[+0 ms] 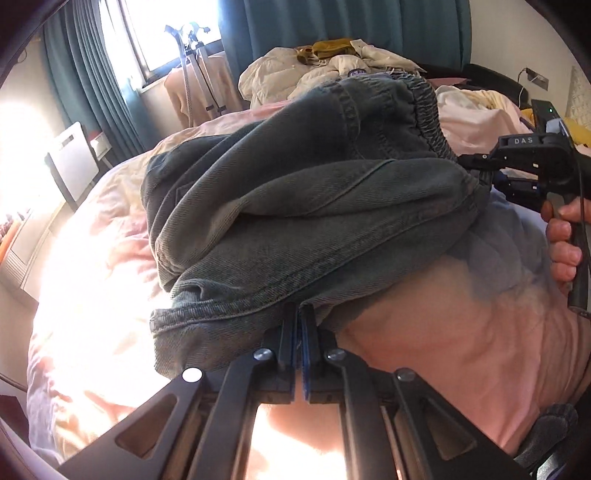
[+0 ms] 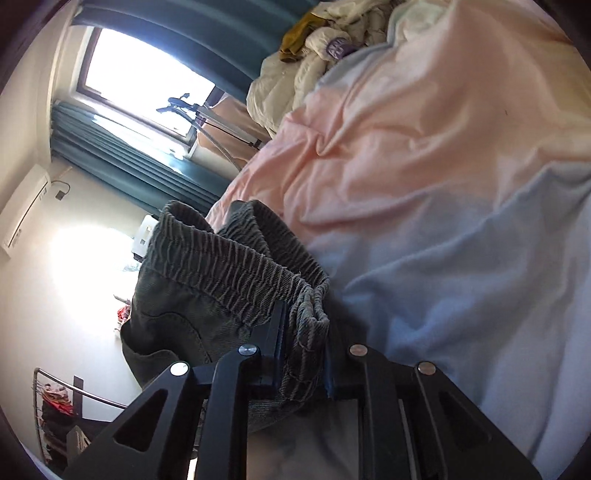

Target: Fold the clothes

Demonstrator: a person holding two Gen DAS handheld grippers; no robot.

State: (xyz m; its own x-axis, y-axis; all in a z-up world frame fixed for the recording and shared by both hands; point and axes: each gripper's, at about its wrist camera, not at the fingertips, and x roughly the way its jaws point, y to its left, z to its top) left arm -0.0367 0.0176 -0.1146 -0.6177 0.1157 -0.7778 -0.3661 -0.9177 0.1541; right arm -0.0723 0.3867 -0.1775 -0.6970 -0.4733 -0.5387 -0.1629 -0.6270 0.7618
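The dark grey-green denim trousers with an elasticated waistband (image 1: pixel 295 206) hang bunched and doubled over between my two claws, lifted above the pink and pale blue duvet (image 1: pixel 461 332) that covers the bed. My left gripper (image 1: pixel 300 317) has its two black fingers pressed nearly together on a hemmed edge of the denim at the lower end of the bundle, so the cloth drapes up and away from it. My right gripper (image 2: pixel 303 347) pinches the gathered, ribbed waistband (image 2: pixel 236 266) between its blue-lined pads, with a thick fold of the band standing up between the fingers. From the left view I can see my right hand (image 1: pixel 563 243) wrapped around that gripper's handle at the far right, next to the waistband end.

Beyond the trousers, at the far end of the bed, lies a heap of cream-white bedding and clothes (image 1: pixel 314 74) with a mustard-yellow garment (image 1: pixel 332 48) on top. Behind it hang teal pleated curtains (image 1: pixel 332 22) beside a bright window (image 2: pixel 147 74), and a white wall-mounted air conditioner (image 2: pixel 26 206) shows in the right view.
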